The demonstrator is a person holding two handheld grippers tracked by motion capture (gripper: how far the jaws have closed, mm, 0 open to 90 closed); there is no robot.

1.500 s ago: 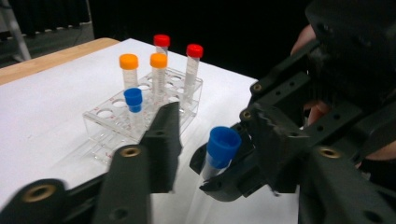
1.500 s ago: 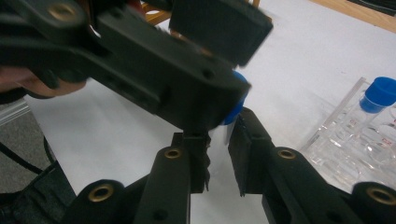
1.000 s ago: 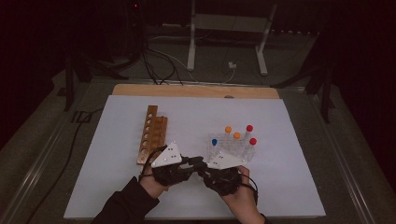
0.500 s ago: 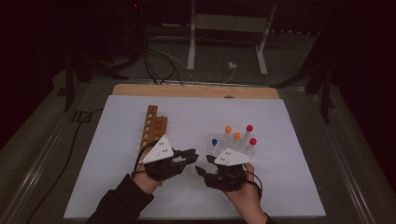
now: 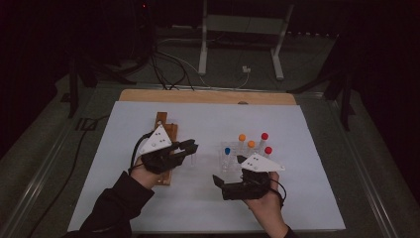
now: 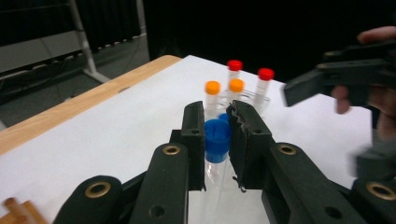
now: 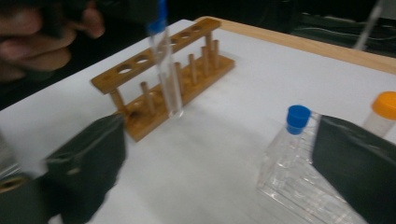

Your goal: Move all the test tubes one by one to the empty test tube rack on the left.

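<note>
1. While the left claw (image 6: 216, 140) is clamped on a blue-capped tube (image 6: 216, 140), gripping just under the cap, the tube hangs upright above the white surface (image 5: 307, 198), just beside the wooden rack (image 5: 168, 130).
2. Right claw (image 5: 220, 186): jaws wide apart after just opening, nothing between them; it hovers low over the surface in front of the clear rack (image 7: 299, 186).
3. Wooden rack (image 7: 163, 79): two-tier, round holes along the top board; the holes in sight stand empty. In the right gripper view the held tube (image 7: 163, 65) hangs in front of it.
4. Clear rack: holds a second blue tube (image 7: 297, 119), two orange tubes (image 6: 212, 91) and two red tubes (image 6: 265, 79), all upright.
5. Both racks stand on the white surface, well apart, wooden one to the left.
</note>
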